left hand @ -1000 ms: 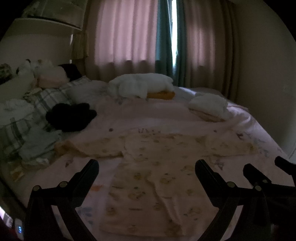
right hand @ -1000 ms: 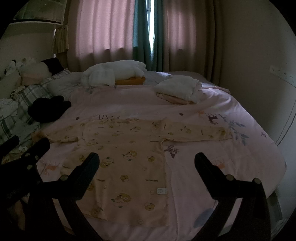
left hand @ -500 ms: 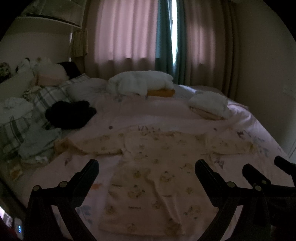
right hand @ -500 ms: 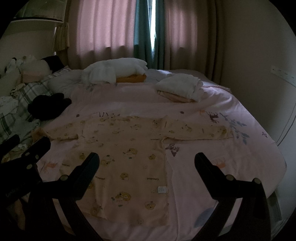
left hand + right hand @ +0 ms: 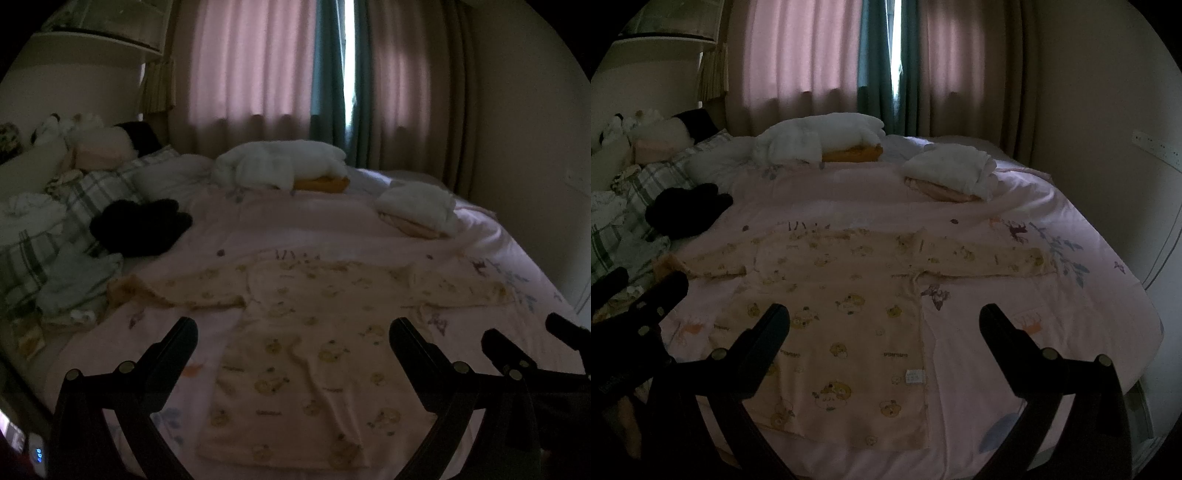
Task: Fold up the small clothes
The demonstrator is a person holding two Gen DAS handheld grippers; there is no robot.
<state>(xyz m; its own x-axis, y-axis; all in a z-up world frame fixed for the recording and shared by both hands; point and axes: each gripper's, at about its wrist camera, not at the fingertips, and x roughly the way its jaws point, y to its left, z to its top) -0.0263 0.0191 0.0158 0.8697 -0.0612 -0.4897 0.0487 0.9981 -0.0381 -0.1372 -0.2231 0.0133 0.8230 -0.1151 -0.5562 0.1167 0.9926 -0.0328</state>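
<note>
left gripper (image 5: 291,332) released, above shirt's hem | right gripper (image 5: 884,319) released, empty | bear-print shirt (image 5: 846,314) flat near bed's (image 5: 1052,332) front edge, sleeves spread | risk: thin fabric bunches or slips during pinch

A small peach shirt (image 5: 849,295) with bear prints lay flat and unfolded on the pink bed (image 5: 1052,332), both long sleeves spread sideways.

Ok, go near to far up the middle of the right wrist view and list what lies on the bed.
White label on the shirt's hem → bear-print shirt spread flat → bare pink bedsheet → orange item → white bundle heaped over it → curtains.
</note>
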